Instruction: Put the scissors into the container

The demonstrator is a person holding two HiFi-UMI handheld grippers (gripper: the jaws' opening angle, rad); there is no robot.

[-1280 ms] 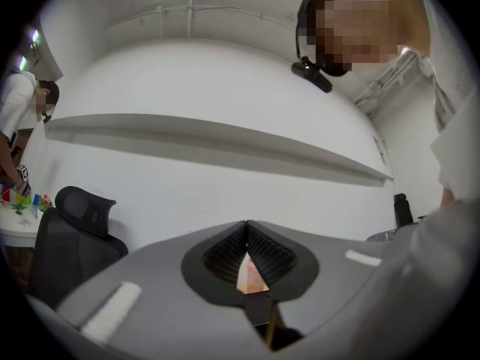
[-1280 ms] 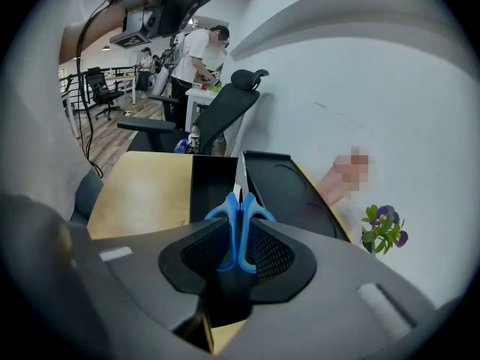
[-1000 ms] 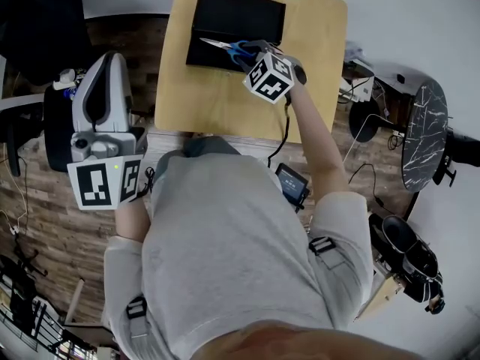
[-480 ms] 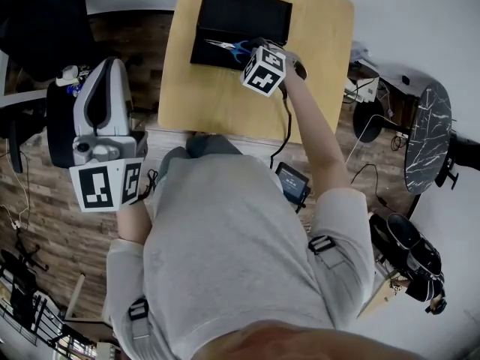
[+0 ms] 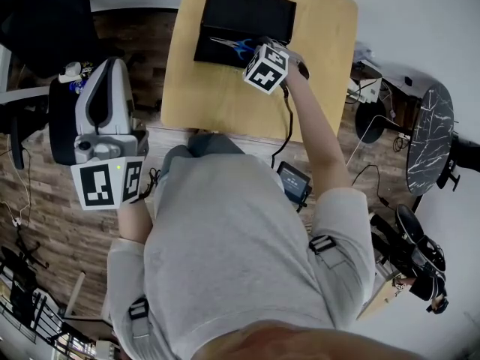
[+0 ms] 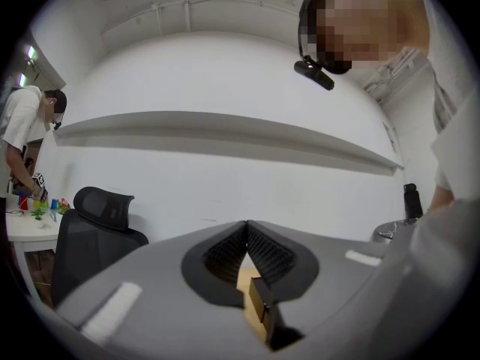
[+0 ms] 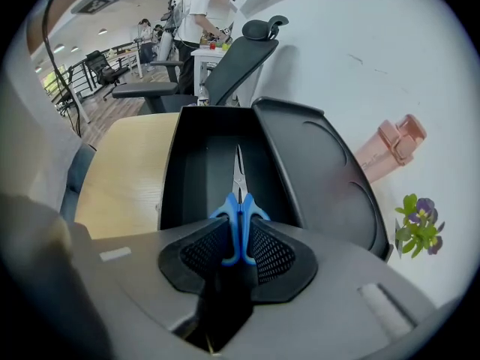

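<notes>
Blue-handled scissors (image 7: 238, 212) are pinched by their handles in my right gripper (image 7: 238, 238), blades pointing ahead over the open black container (image 7: 196, 172). In the head view the scissors (image 5: 234, 46) hang over the container (image 5: 244, 13) at the far end of the wooden table (image 5: 217, 92), with the right gripper (image 5: 259, 51) just behind them. My left gripper (image 5: 101, 96) is held off the table's left side, well away. In the left gripper view its jaws (image 6: 246, 235) meet at the tips with nothing between them.
The container's hinged lid (image 7: 319, 175) stands open to the right. A pink object (image 7: 394, 145) and a small potted plant (image 7: 416, 223) sit by the wall. Office chairs (image 7: 232, 58) stand beyond the table. A black tablet (image 5: 292, 182) is at the person's right hip.
My right gripper has carried the scissors a little farther over the black container. The left gripper has stayed where it was.
</notes>
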